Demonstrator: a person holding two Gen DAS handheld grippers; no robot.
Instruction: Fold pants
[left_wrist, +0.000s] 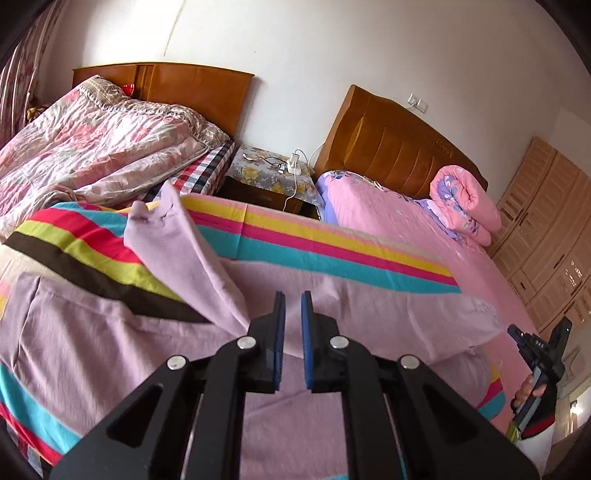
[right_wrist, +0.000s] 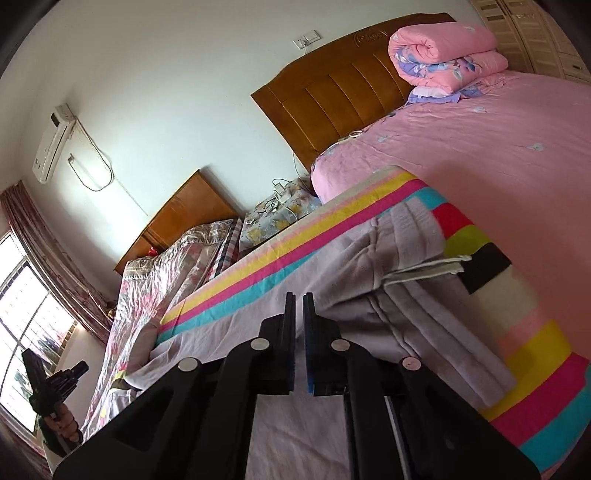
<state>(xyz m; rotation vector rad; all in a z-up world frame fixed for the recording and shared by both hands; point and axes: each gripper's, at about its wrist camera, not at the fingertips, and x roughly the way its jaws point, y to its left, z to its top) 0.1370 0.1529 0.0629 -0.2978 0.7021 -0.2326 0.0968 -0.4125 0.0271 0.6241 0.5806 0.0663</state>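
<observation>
Lilac pants (left_wrist: 110, 332) lie spread across a striped sheet (left_wrist: 332, 243) on the bed. One leg end (left_wrist: 166, 229) stands lifted and folded back over the sheet. My left gripper (left_wrist: 293, 299) hovers above the pants, jaws a small gap apart and empty. In the right wrist view the waistband with its white drawstring (right_wrist: 424, 273) lies at the right. My right gripper (right_wrist: 299, 301) is above the pants (right_wrist: 303, 424), jaws nearly together, nothing between them. The right gripper also shows far right in the left wrist view (left_wrist: 539, 354).
A pink bed (left_wrist: 424, 229) with a rolled pink quilt (left_wrist: 465, 206) lies beyond. A nightstand (left_wrist: 269, 173) with cables stands between two headboards. A floral quilt (left_wrist: 92, 147) is piled on the left bed. A wardrobe (left_wrist: 546, 229) stands at right.
</observation>
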